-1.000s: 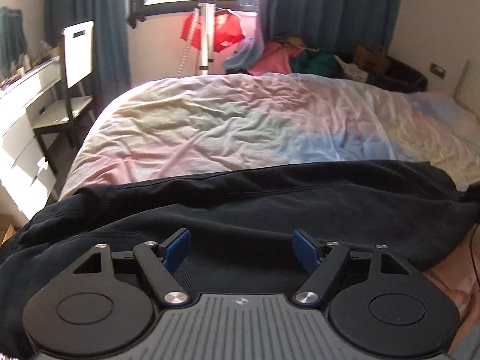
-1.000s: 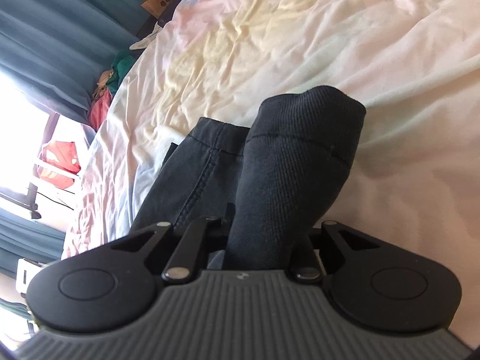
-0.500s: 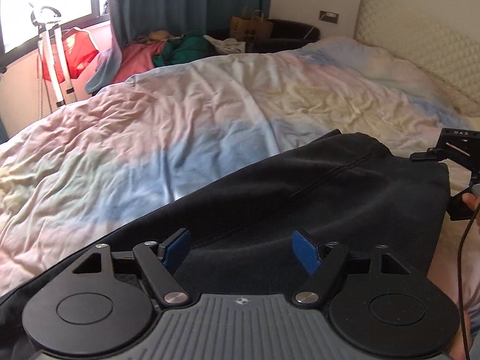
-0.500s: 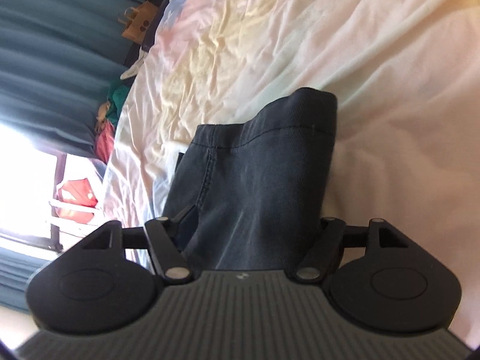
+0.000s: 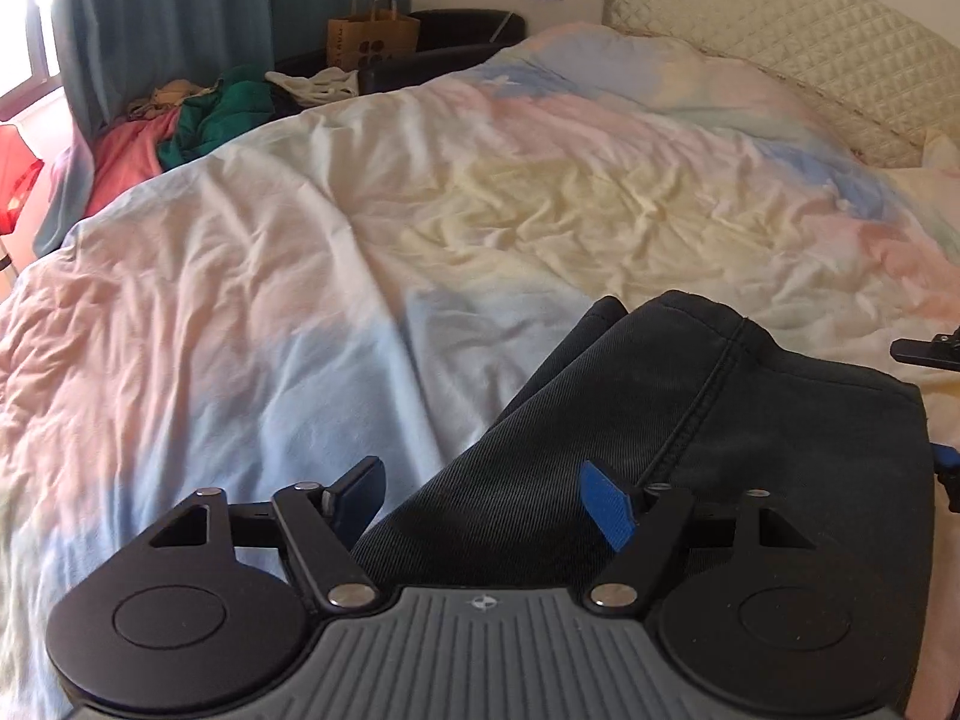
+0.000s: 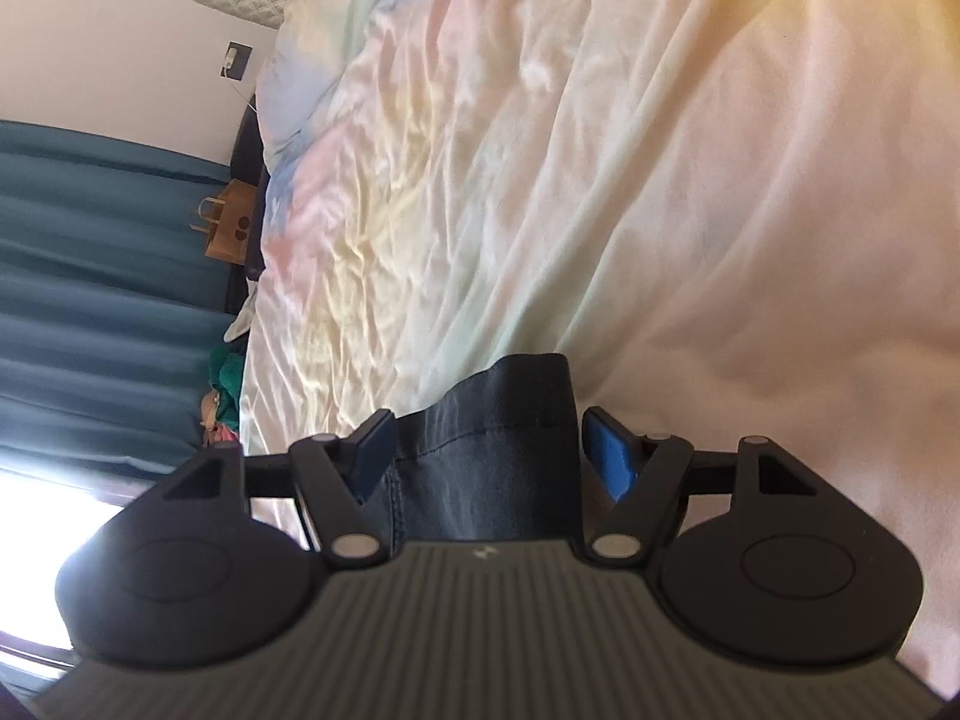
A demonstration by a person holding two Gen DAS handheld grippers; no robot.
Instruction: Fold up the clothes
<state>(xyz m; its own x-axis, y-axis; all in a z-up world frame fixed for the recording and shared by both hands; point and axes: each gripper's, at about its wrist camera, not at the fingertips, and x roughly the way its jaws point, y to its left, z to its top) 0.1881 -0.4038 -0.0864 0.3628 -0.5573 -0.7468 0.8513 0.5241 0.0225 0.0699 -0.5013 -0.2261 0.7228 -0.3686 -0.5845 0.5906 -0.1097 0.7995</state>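
Observation:
A dark, near-black garment [image 5: 720, 420] lies folded over on the pastel duvet [image 5: 360, 276], its seamed end toward the headboard. My left gripper [image 5: 483, 501] hovers open over its left edge, blue pads apart and holding nothing. At the right edge of the left wrist view, part of the right gripper [image 5: 927, 354] shows beside the garment. In the right wrist view, the garment's hemmed end [image 6: 510, 396] lies between the fingers of my right gripper [image 6: 489, 447]. That gripper is open, and its pads stand clear of the cloth on both sides.
The quilted headboard [image 5: 780, 30] stands at the back right. A brown paper bag [image 5: 372, 39] and a black seat [image 5: 456, 36] sit beyond the bed. A pile of red and green clothes [image 5: 198, 120] lies by the teal curtains [image 5: 180, 12].
The right gripper has let go of the garment's ribbed end and opened wide. The left gripper has swung right, from the middle of the garment to its end near the headboard.

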